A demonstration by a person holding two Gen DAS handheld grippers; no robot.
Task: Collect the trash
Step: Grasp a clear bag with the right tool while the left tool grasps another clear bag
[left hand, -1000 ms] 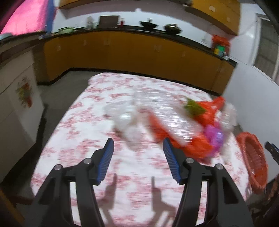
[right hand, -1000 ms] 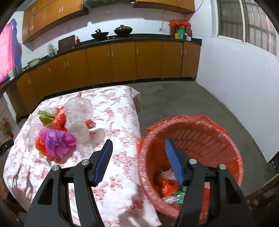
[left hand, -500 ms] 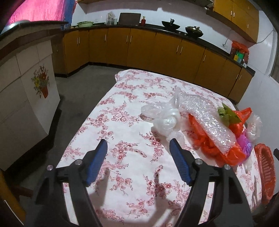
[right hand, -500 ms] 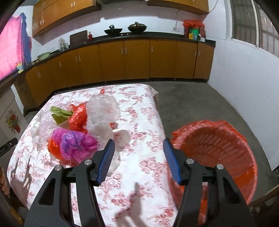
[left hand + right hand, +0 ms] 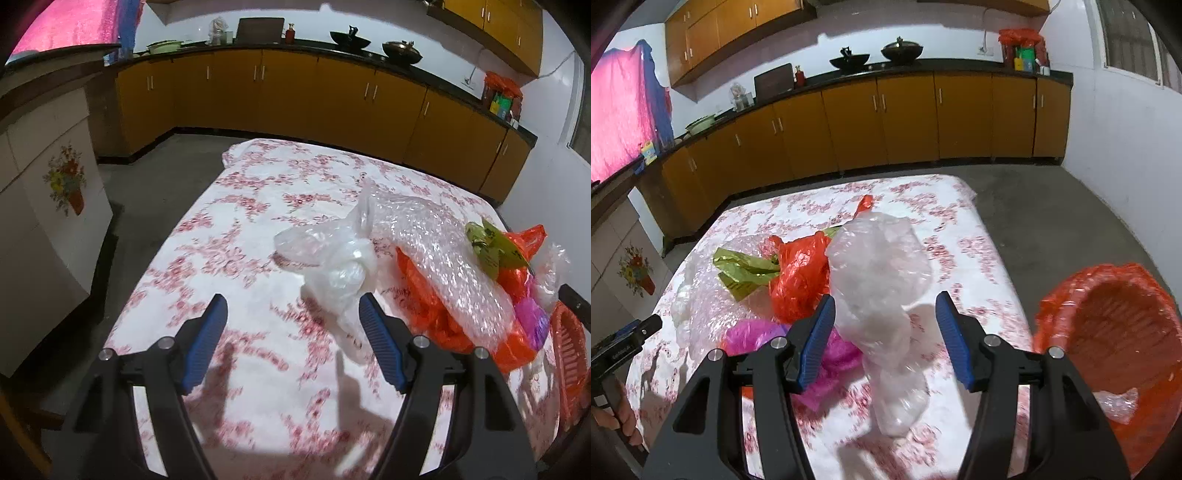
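Two grippers: both black with blue ribbed pads, each held out over a table (image 5: 236,229) covered in a white cloth with a red flower print.
Left gripper (image 5: 291,321): jaws spread wide with nothing between them, only tablecloth showing in the gap; they have just been opening.
Left pads: the right-hand blue pad (image 5: 380,347) sits just beside the lower tail of a crumpled clear plastic bag (image 5: 332,258); whether it touches I cannot tell.
Right gripper (image 5: 884,317): jaws partly apart, having just been closing; a lumpy clear plastic wrap bundle (image 5: 879,280) shows in the gap, but the pads do not press on it.
Trash heap, left view: at 2 o'clock from the left gripper lies a long sheet of bubble wrap (image 5: 443,251) over a crumpled orange plastic bag (image 5: 428,314), with an olive-green foil wrapper (image 5: 487,243) on top and a purple plastic bag (image 5: 532,317) at the near end.
Trash heap, right view: orange bag (image 5: 801,273), green wrapper (image 5: 742,269) and purple bag (image 5: 831,350) sit at 10 o'clock from the right gripper, touching one another.
Bin: a round orange basket lined with orange plastic (image 5: 1108,317) stands on the floor just beside the table edge, at 3 o'clock; clear plastic scrap lies inside.
Surroundings: yellow-brown kitchen cabinets (image 5: 905,122) under a dark counter line the far wall.
Person: a hand (image 5: 620,417) grips the left tool's handle at 8 o'clock in the right view.
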